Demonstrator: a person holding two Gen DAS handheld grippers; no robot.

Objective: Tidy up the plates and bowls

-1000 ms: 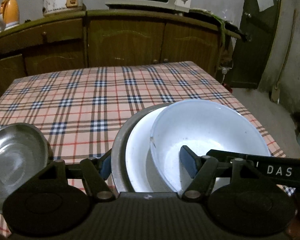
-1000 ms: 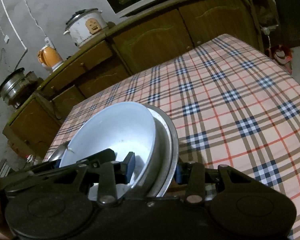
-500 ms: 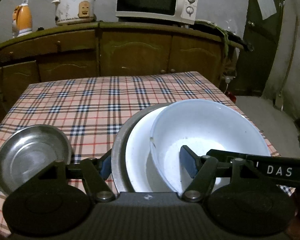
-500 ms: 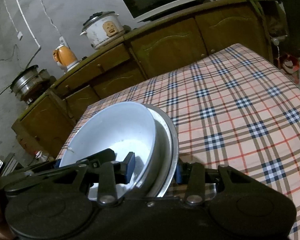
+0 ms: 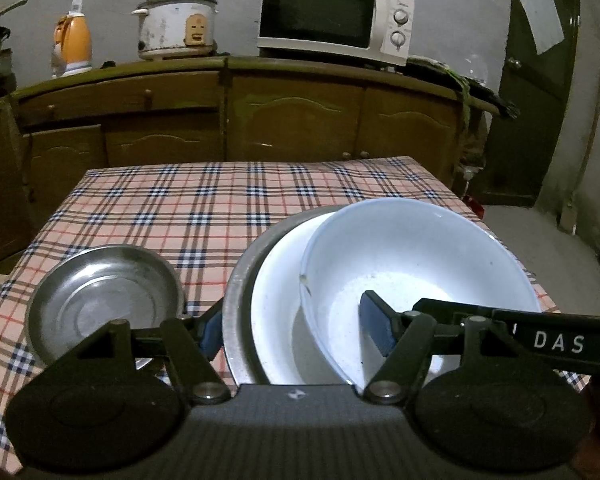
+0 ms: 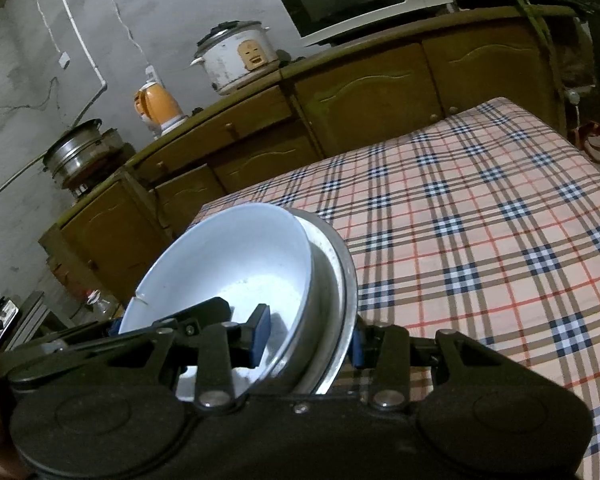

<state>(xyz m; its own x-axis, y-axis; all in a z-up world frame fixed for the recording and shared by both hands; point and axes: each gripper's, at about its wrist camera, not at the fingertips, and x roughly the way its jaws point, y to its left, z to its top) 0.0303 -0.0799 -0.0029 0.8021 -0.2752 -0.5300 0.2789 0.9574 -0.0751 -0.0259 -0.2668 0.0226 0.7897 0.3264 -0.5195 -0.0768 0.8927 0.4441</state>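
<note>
Glossy white bowl [image 5: 416, 264] — round steel plate [image 5: 240, 304]

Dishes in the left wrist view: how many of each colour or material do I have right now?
White: 2, the white bowl and the white plate under it.
Steel: 2, the steel dish holding the white pair, and the loose steel plate on the tablecloth.
Total: 4 dishes.
</note>
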